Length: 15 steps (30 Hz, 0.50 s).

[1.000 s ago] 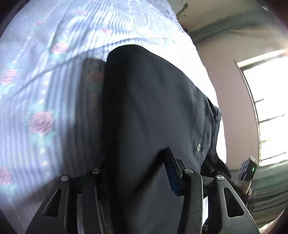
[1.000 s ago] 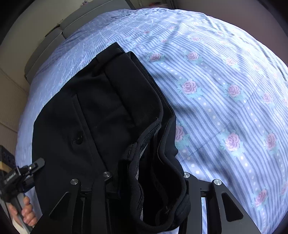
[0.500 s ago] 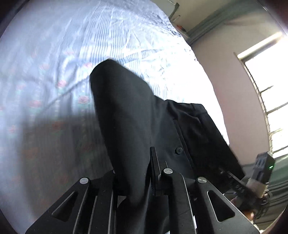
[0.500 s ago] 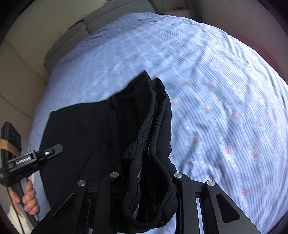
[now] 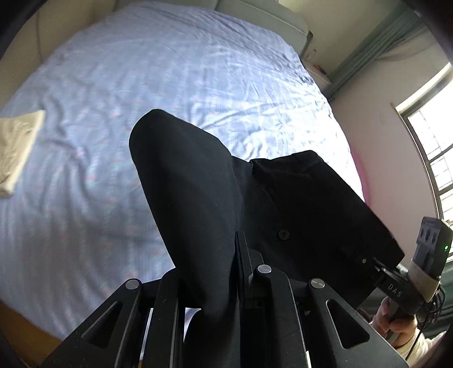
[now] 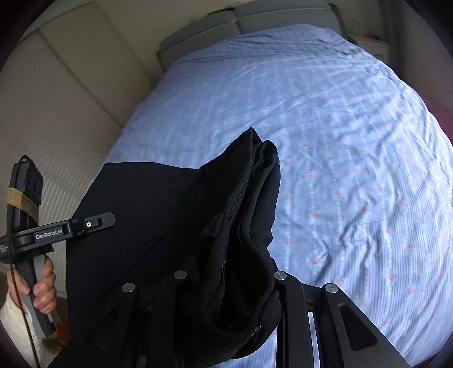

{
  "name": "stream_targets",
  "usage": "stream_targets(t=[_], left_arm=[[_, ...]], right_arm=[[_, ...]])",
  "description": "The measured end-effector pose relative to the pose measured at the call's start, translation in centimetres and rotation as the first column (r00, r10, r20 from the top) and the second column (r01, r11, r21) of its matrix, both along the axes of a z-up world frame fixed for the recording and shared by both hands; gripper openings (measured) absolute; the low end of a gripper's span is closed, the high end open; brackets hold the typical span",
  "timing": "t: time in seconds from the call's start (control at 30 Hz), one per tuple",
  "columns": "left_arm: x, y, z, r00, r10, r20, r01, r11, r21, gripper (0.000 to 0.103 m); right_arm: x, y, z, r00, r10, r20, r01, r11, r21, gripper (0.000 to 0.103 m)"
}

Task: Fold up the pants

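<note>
Bedroom w/ a big bed (image 5: 170, 70), blue striped sheet (image 6: 354, 141) with little pink roses, padded headboard (image 6: 240, 25) at the far end, bright window (image 5: 436, 158) off to one side. Both views are a bit blurry btw.

Black pants (image 5: 192, 184) are up off the bed, hanging between the two grippers. Left gripper (image 5: 209, 283) is clamped on a fold of the fabric, cloth runs right down between its fingers and bulges up above them in a rounded hump. Right gripper (image 6: 226, 283) is pinched on a thick bunched wad of the pants (image 6: 243, 226), looks like the waistband end, several layers stacked edge-on. The rest of the cloth stretches flat and fairly taut across to the other side, and there's a button (image 5: 282, 233) showing on that flat part.

From the right cam you can see the left gripper (image 6: 93, 223) biting the far edge of the panel, person's hand (image 6: 42, 283) wrapped round its handle. Same deal the other way, right gripper (image 5: 376, 263) at the pants' corner, hand (image 5: 396, 325) below it.

Also a cream folded cloth (image 5: 17, 147) lying on the sheet (image 5: 85, 198) near the bed's edge, well apart from the pants.
</note>
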State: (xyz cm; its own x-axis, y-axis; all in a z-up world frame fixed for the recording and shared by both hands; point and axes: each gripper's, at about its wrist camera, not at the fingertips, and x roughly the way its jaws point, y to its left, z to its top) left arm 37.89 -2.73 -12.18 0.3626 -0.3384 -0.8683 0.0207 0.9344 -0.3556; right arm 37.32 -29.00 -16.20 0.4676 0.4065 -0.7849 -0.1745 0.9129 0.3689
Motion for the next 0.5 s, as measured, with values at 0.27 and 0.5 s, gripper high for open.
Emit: stream_targets(t=[0.27,0.5], left_arm=[[-5.1,8.7,2.8,0.998,-0.006,0.06,0.004,1.0,0.029,0.014],[-7.0,19.3,4.6,0.995,-0.052,0.085,0.052,0.999,0.008,0.014]], right_arm=[[-4.1,8.4,3.4,0.997,0.058,0.049,-0.057,0.998,-0.007,0.025],[-7.5,17.1,4.8,0.996,-0.062,0.064,0.059,0.997,0.045,0.025]])
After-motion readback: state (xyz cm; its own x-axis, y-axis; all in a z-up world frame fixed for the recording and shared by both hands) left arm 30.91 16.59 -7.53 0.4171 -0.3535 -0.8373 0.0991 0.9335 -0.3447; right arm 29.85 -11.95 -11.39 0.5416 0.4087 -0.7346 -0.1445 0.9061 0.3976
